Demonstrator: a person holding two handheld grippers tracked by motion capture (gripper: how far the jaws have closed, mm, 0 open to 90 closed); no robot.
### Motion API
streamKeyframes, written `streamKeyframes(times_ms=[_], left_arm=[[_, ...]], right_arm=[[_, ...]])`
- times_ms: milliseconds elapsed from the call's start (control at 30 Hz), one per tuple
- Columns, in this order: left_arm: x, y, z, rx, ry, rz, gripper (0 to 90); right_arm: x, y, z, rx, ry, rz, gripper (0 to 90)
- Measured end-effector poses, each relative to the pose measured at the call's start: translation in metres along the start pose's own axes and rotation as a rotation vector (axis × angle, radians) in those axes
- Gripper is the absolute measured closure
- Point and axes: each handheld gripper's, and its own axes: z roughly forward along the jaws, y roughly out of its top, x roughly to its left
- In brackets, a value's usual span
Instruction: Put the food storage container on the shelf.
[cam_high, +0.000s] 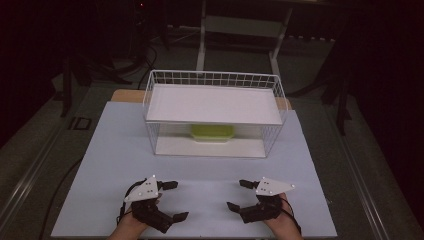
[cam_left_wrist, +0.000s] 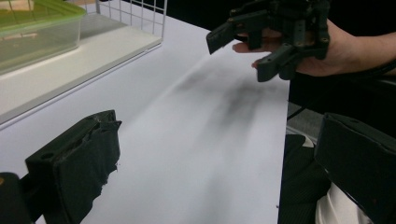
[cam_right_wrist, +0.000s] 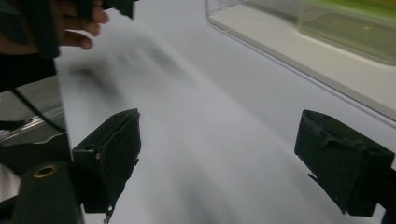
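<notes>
Both jaws are wide open and hold nothing. The left gripper (cam_high: 172, 200) and right gripper (cam_high: 236, 195) rest low on the table (cam_high: 100, 165). The green box (cam_high: 212, 132) sits far ahead, under the shelf of the wire basket (cam_high: 150, 95). Reach in low and straight to miss the wires.

The room is dim and the edges of the high view fall into black. The pale tabletop (cam_high: 115, 150) is evenly lit. Both gripper views are soft, with blurred shadows on the tabletop.
</notes>
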Motion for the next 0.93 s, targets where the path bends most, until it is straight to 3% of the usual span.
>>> streamKeyframes(times_ms=[67, 333, 567, 933], left_arm=[[0.0001, 0.0002, 0.0007, 0.000, -0.003, 0.002, 0.8], [0.0005, -0.0013, 0.0038, 0.026, 0.000, 0.016, 0.8], [0.0046, -0.0021, 0.0031, 0.022, 0.008, -0.009, 0.8], [0.0058, -0.0027, 0.0040, 0.024, 0.006, -0.015, 0.8]], right_arm=[[0.0024, 0.0009, 0.0021, 0.015, 0.002, -0.022, 14.5], [0.0043, 0.0023, 0.0066, 0.038, 0.019, -0.018, 14.5], [0.0005, 0.0006, 0.0065, 0.044, 0.020, 0.013, 14.5], [-0.0026, -0.0001, 0.0057, 0.039, 0.017, 0.045, 14.5]])
